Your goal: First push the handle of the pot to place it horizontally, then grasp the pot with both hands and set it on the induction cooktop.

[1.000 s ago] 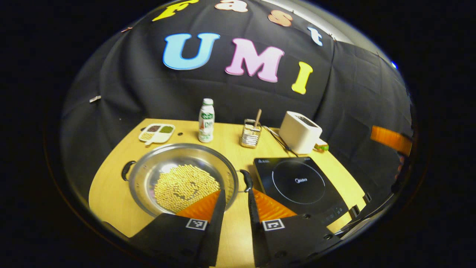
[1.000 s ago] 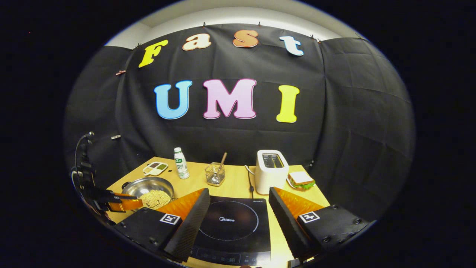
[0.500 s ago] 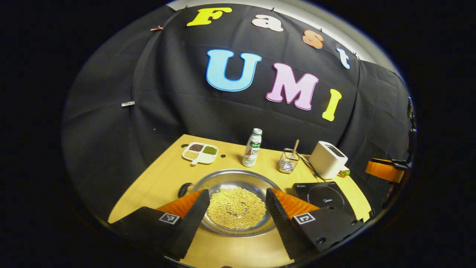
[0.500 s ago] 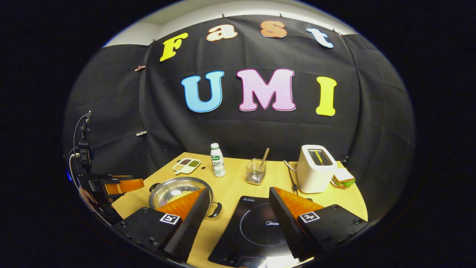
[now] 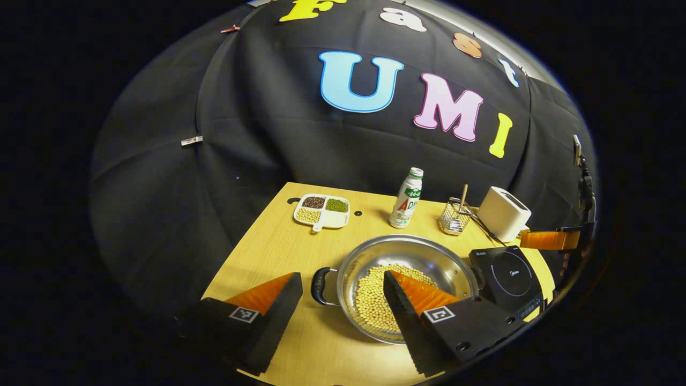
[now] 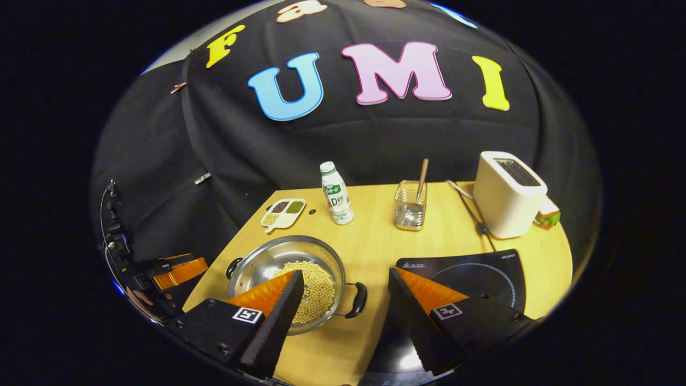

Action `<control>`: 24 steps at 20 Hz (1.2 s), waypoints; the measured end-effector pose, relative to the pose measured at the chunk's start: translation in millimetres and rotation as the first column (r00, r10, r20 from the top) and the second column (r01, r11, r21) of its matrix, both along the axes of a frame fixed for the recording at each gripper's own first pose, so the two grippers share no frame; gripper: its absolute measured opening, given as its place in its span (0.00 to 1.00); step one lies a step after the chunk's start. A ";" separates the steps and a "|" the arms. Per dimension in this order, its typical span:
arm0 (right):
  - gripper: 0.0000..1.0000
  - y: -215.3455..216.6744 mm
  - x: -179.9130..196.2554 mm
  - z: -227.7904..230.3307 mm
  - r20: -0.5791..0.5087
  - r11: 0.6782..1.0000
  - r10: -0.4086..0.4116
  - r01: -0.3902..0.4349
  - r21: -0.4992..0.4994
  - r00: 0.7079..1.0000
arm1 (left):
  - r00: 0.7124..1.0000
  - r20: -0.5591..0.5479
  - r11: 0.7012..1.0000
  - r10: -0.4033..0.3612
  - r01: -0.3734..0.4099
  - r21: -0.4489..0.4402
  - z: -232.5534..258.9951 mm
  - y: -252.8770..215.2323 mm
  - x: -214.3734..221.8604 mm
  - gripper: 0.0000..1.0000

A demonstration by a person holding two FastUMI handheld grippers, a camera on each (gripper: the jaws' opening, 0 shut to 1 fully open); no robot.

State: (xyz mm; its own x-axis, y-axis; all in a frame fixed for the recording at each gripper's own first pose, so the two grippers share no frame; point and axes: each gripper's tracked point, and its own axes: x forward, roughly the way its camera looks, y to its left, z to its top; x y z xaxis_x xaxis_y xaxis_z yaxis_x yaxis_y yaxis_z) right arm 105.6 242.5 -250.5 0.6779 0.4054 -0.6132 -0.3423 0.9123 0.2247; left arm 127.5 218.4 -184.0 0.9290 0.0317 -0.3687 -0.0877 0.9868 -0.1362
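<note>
Round shiny metal pot (image 5: 407, 268) of yellow beans, handles level, not yet on flat black cooktop (image 6: 471, 273). Jaws wide apart, holding nothing.

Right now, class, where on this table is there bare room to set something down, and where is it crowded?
Bare table lies left of the pot, below the divided dish. Another patch lies between pot and wire holder. Crowded: the back row with bottle and toaster, and the cooktop side.
</note>
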 end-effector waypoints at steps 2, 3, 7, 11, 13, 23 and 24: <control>0.99 6.9 10.9 -24.6 -0.033 1.000 -0.005 0.004 -0.015 0.999 | 1.000 -0.013 1.000 -0.015 0.015 0.005 -12.4 9.3 13.0 0.93; 0.99 8.3 14.0 -38.5 -0.051 1.000 -0.004 0.003 -0.028 0.999 | 0.999 -0.020 1.000 -0.029 0.029 0.002 -18.2 11.1 20.2 0.93; 0.99 14.1 21.9 -88.3 -0.141 0.997 -0.009 -0.001 -0.071 0.990 | 0.996 -0.043 0.997 -0.082 0.081 -0.020 -40.5 11.3 49.3 0.95; 0.99 19.7 21.0 -121.4 -0.199 0.995 -0.011 -0.008 -0.096 0.980 | 0.989 -0.060 0.991 -0.135 0.135 0.004 -57.3 11.9 81.0 0.95; 0.99 21.6 21.4 -130.7 -0.212 0.994 -0.017 -0.006 -0.105 0.977 | 0.982 -0.086 0.986 -0.165 0.167 0.007 -68.7 7.9 89.0 0.95; 0.99 39.9 4.5 -172.9 -0.332 0.994 -0.011 -0.024 -0.103 0.943 | 0.950 -0.231 0.977 -0.213 0.199 -0.081 -125.3 3.3 104.8 0.95; 0.99 39.8 1.4 -177.6 -0.341 0.993 -0.013 -0.026 -0.112 0.940 | 0.945 -0.244 0.975 -0.216 0.198 -0.098 -128.4 2.7 102.9 0.94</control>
